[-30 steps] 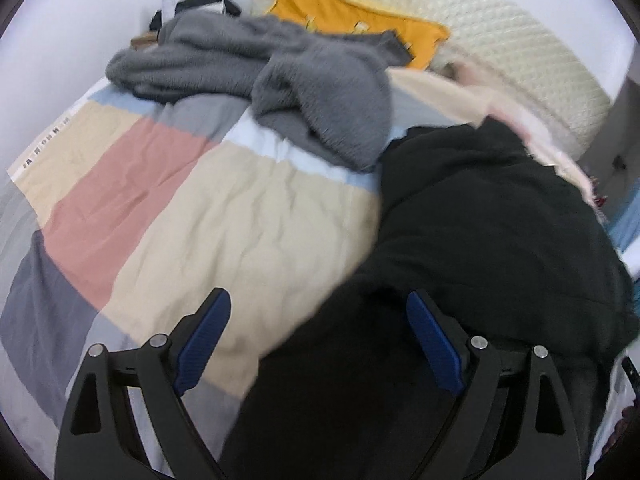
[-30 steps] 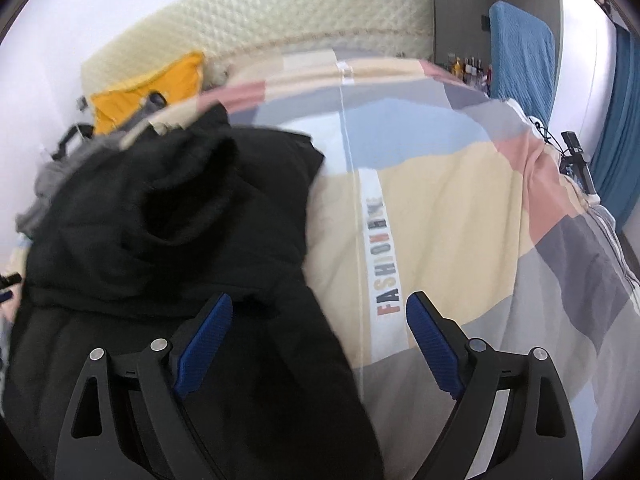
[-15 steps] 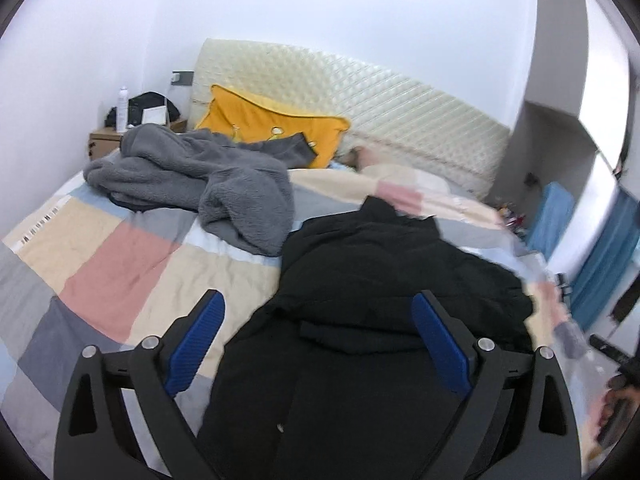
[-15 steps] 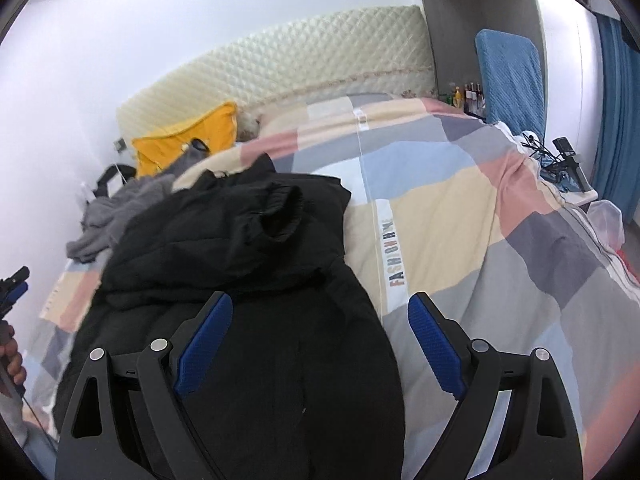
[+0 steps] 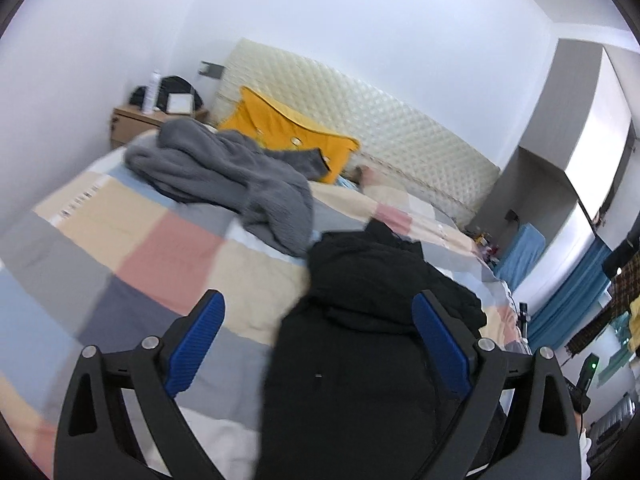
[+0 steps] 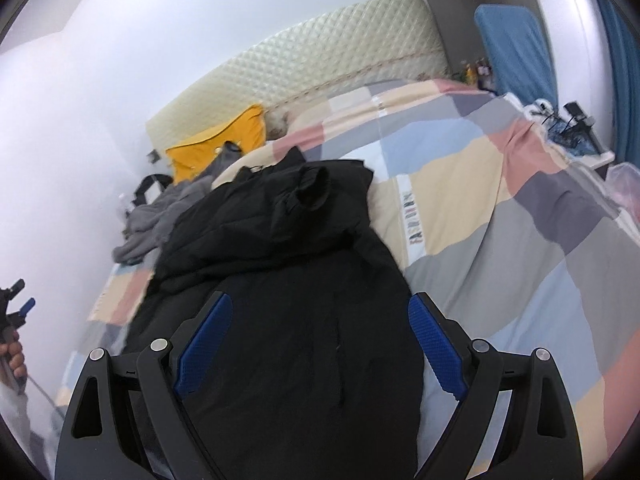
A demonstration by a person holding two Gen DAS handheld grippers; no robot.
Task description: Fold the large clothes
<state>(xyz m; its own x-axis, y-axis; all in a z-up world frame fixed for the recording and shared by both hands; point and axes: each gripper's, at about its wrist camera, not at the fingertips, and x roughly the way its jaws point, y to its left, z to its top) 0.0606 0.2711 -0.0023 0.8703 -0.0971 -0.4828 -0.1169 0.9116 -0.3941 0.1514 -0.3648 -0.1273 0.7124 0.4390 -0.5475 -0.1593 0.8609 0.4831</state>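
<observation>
A grey fleece garment [image 5: 224, 176] lies crumpled, unfolded, near the bed's [image 5: 132, 248] head edge. A black coat [image 5: 360, 344] stretches down the bed's middle, upper part bunched, folding apparently barely begun. The left gripper [image 5: 318, 340] and right gripper [image 6: 318, 340] both hang above its lower half, jaws spread wide, holding nothing.

1 blk coat [image 5: 360, 344], 1 grey garment [image 5: 224, 172], prob. 1 yellow pillow [image 5: 288, 136].
</observation>
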